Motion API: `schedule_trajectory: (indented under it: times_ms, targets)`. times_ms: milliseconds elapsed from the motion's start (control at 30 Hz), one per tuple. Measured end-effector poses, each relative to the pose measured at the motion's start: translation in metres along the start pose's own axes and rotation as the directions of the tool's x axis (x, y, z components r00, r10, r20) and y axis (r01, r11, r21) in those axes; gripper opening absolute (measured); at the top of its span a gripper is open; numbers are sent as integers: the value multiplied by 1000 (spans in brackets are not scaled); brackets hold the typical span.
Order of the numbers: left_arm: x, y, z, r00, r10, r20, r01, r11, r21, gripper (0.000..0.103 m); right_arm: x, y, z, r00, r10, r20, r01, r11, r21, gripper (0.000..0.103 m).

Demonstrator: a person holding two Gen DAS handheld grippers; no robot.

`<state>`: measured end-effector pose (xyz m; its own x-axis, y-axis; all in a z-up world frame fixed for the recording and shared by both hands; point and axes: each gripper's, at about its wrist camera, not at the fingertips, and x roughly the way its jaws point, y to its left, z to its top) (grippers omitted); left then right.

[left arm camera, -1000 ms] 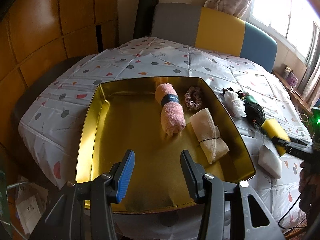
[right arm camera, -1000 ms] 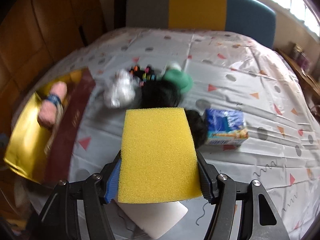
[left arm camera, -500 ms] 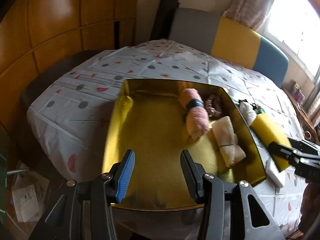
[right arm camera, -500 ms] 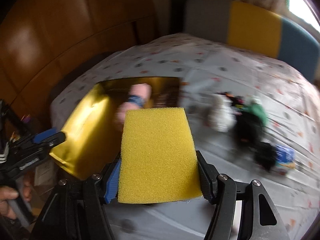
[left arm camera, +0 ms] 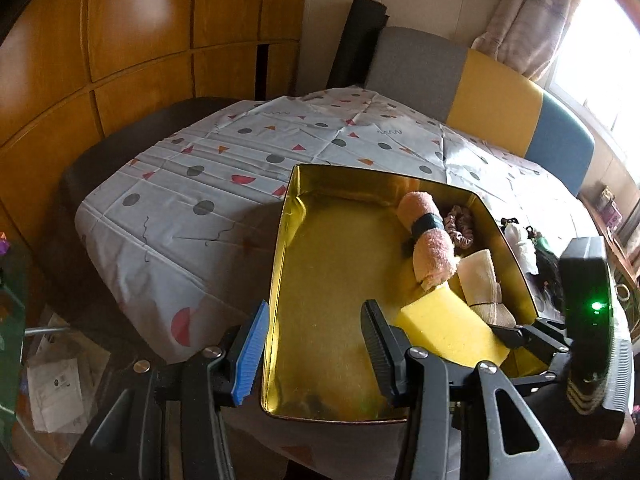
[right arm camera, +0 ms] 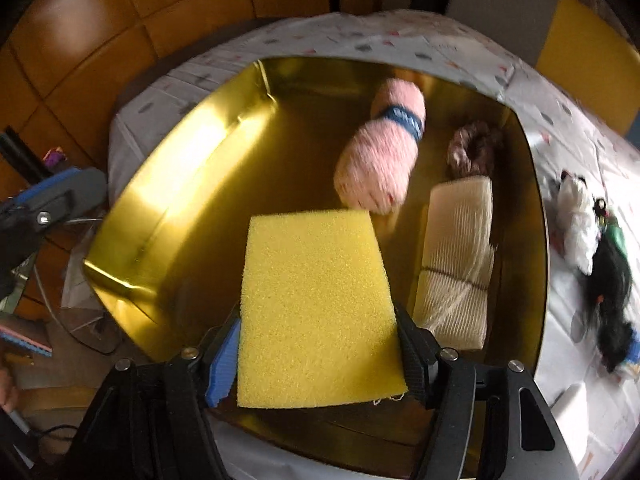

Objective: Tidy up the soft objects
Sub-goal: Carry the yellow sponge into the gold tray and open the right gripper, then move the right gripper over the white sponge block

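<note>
Right wrist view: right gripper [right arm camera: 320,354] clamps the yellow sponge [right arm camera: 316,308] over the gold tray [right arm camera: 168,160]; lower it flat at 6 o'clock of the pink towel roll [right arm camera: 380,156], then release. Left gripper [left arm camera: 314,354] hangs wide, empty

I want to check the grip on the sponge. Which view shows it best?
The right wrist view: the sponge fills the middle, its broad face clear between both fingers over the tray. The left wrist view shows only a slanted part of it, behind the left gripper.
</note>
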<state>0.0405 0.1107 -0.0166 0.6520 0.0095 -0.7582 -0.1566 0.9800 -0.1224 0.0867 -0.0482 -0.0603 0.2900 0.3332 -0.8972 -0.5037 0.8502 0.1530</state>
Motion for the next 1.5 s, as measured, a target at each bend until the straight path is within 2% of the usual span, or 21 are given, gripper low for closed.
schedule_trajectory:
  times_ms: [67, 267, 600, 900, 1133, 1333, 1500]
  targets:
    - [1, -2, -1, 1000, -4, -4, 4, 1000, 3, 48, 0, -3, -5, 1000, 5, 4, -5, 1000, 5, 70]
    - [1, -7, -3, 1000, -11, -7, 11, 1000, 16, 48, -16, -10, -12, 997, 41, 58, -43, 999, 27, 84]
    - [-2, -19, -5, 1000, -15, -12, 15, 999, 52, 48, -49, -30, -17, 989, 31, 145, -44, 995, 84, 85]
    - [-6, -32, -7, 999, -32, -11, 32, 995, 90, 53, -76, -60, -33, 976, -36, 217, 7, 991, 134, 85]
    - [-8, -44, -6, 999, -40, -13, 42, 992, 122, 53, -102, -104, -54, 960, -120, 252, 67, 976, 208, 85]
    - [-8, -58, -6, 999, -47, -23, 50, 986, 159, 54, -117, -160, -81, 948, -218, 231, 138, 938, 318, 87]
    - [-7, -72, -6, 998, -58, -29, 62, 981, 185, 54, -122, -209, -107, 935, -295, 196, 196, 892, 408, 88]
